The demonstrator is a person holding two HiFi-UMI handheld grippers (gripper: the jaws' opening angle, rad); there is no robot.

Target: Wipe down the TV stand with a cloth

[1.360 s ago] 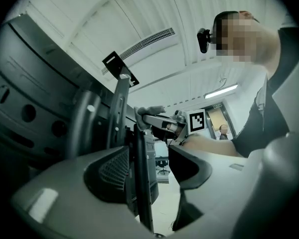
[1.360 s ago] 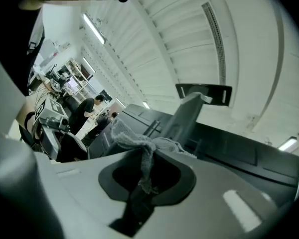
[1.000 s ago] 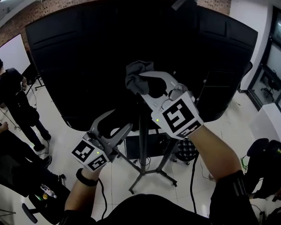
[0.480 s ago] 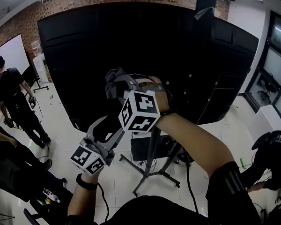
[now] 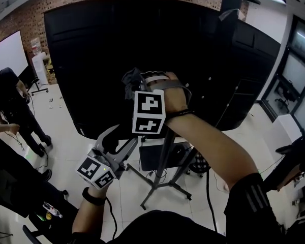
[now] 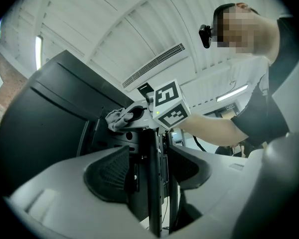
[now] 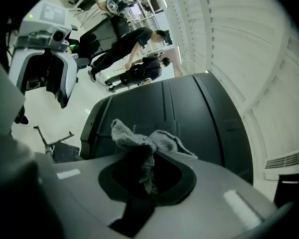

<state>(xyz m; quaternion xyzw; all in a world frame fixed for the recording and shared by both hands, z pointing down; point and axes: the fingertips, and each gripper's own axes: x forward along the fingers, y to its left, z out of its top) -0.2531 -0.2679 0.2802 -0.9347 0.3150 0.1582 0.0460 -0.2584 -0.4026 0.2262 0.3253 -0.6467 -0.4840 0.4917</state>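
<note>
The TV's black back panel [image 5: 117, 50] rides on a dark stand pole [image 5: 163, 159] with splayed legs [image 5: 178, 189]. My right gripper [image 5: 137, 84] is shut on a grey cloth [image 5: 131, 81], held up against the TV's back just above the pole. In the right gripper view the cloth [image 7: 144, 141] bunches out between the jaws of the right gripper [image 7: 147, 173], with the black panel [image 7: 189, 118] behind. My left gripper [image 5: 123, 135] stands open lower left, holding nothing. In the left gripper view the pole [image 6: 152, 183] lies beyond that gripper's parted jaws, with the cloth [image 6: 118, 117] above.
A black box [image 5: 157, 156] sits low on the stand, and cables trail over the white floor. People [image 5: 10, 100] stand at the left beside a white board [image 5: 7, 52]. Another person's dark clothing [image 5: 295, 161] shows at the right. A brick wall runs behind the TV.
My right gripper has carried the cloth left across the TV's back and turned, so its marker cube now faces me. The left gripper has hardly moved.
</note>
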